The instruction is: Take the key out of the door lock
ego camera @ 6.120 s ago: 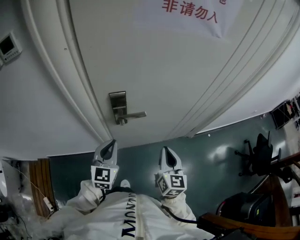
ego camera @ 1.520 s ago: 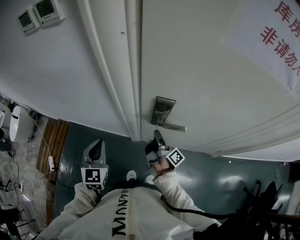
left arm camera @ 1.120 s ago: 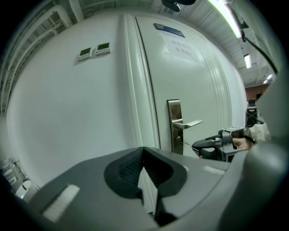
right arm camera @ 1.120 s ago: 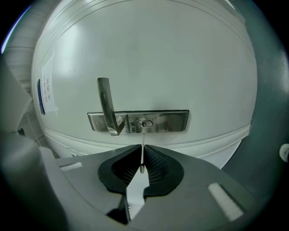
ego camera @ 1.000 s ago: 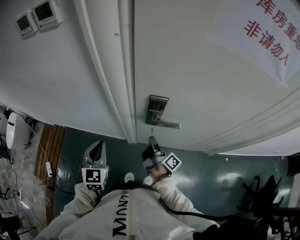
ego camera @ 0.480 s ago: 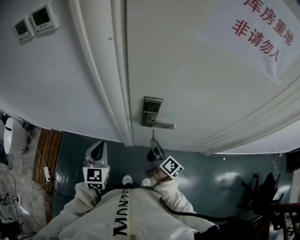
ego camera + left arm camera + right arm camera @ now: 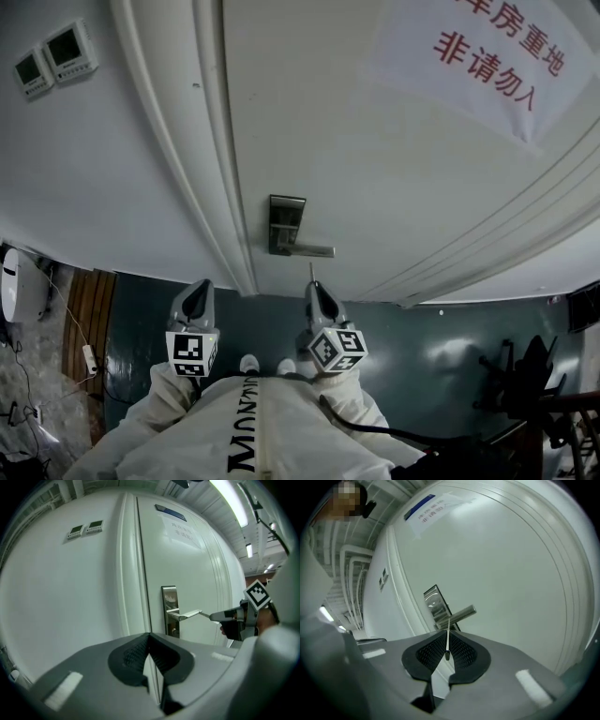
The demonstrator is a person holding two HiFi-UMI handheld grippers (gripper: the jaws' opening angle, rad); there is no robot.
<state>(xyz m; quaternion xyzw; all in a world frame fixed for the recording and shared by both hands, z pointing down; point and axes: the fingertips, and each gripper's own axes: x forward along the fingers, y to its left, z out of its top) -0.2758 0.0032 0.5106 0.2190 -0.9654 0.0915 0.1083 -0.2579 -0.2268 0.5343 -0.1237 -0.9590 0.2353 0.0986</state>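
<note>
On the white door (image 7: 375, 159), the steel lock plate (image 7: 286, 223) has a lever handle (image 7: 307, 248) pointing right. My right gripper (image 7: 315, 287) hangs just below the handle, shut on a thin key (image 7: 312, 272) that sticks out toward the door, clear of the lock. In the right gripper view the key (image 7: 448, 637) stands edge-on between the pads, its tip near the handle (image 7: 459, 615). My left gripper (image 7: 200, 298) is held lower left, shut and empty. In the left gripper view the key (image 7: 204, 615) shows just past the end of the handle (image 7: 185, 615).
Two wall control panels (image 7: 54, 58) sit upper left of the door frame (image 7: 220, 187). A paper notice (image 7: 487, 52) with red print hangs on the door. An office chair (image 7: 525, 366) stands at the right, and a wooden strip (image 7: 89, 314) lies on the floor at the left.
The right gripper has drawn back from the lock with the key in its jaws and turned to point at the door. The left gripper has stayed put.
</note>
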